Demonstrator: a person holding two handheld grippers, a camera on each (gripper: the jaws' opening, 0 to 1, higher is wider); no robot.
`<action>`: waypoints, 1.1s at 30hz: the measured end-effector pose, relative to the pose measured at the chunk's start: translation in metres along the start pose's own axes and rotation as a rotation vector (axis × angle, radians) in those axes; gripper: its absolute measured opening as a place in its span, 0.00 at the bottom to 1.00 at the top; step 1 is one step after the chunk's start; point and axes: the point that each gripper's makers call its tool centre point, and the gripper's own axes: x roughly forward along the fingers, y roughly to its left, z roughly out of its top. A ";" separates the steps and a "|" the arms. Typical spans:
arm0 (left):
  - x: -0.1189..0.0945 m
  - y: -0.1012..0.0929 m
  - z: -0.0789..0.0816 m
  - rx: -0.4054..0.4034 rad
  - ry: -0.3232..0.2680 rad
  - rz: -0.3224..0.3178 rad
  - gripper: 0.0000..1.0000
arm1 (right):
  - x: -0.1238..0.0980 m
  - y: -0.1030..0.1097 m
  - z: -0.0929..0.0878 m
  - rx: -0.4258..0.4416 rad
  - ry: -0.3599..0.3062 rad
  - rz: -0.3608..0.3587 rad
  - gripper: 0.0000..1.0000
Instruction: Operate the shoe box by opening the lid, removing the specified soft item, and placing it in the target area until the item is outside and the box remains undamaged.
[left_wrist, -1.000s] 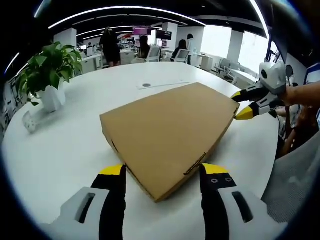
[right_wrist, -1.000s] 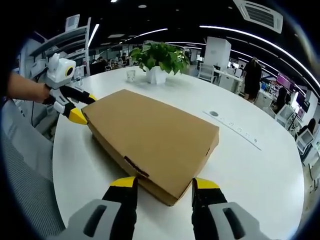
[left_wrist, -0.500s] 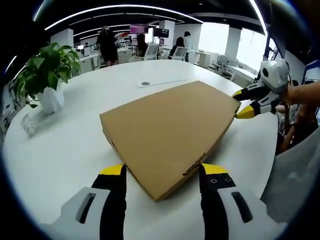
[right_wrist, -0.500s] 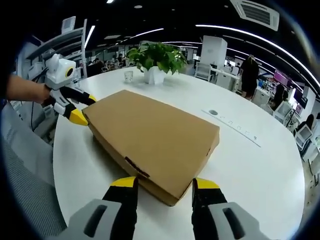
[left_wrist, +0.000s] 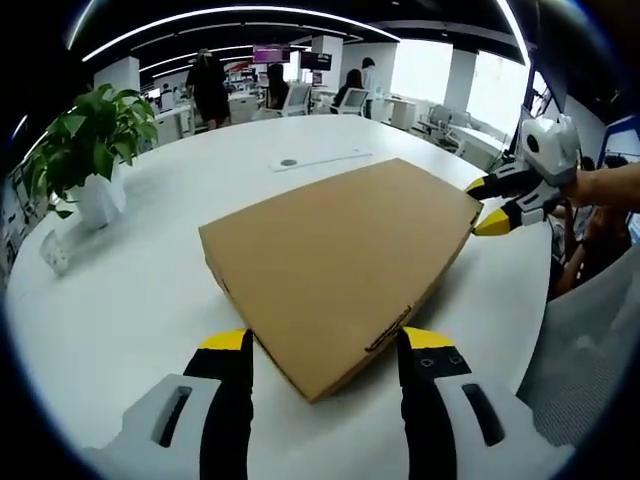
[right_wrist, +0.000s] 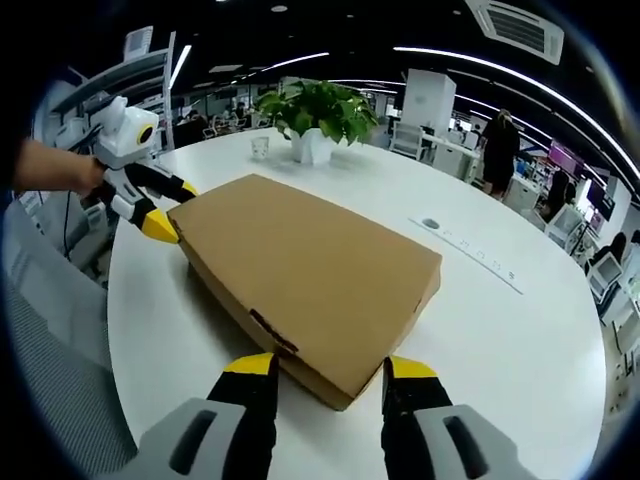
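A flat brown cardboard shoe box (left_wrist: 335, 265) lies on the white round table (left_wrist: 140, 300) with its lid down. My left gripper (left_wrist: 325, 340) is open, its two yellow-tipped jaws straddling the box's near corner. Across the box, my right gripper (left_wrist: 482, 207) straddles the far right corner. In the right gripper view the same box (right_wrist: 310, 270) lies ahead, and the right gripper (right_wrist: 330, 367) is open around its near corner. The left gripper (right_wrist: 172, 207) shows at the far left corner, held by a hand. The box's contents are hidden.
A potted plant (left_wrist: 90, 150) (right_wrist: 315, 115) in a white pot and a small glass (left_wrist: 55, 250) (right_wrist: 260, 148) stand near the table's edge. A socket strip (right_wrist: 470, 250) is set into the table. A grey mesh chair (left_wrist: 580, 370) sits beside the table; people stand in the office behind.
Both cameras have shifted slightly. The box stays shut and in place, and both grippers keep straddling their corners with the jaws as wide as before.
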 end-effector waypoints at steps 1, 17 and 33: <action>-0.001 0.001 -0.001 0.002 0.002 -0.002 0.59 | 0.000 0.002 0.000 -0.001 0.003 0.001 0.37; -0.014 0.012 -0.012 0.033 0.031 -0.036 0.59 | -0.004 0.028 0.000 -0.008 0.010 0.017 0.33; -0.035 0.013 -0.023 0.075 0.072 -0.076 0.59 | -0.007 0.057 0.001 -0.017 0.016 0.028 0.30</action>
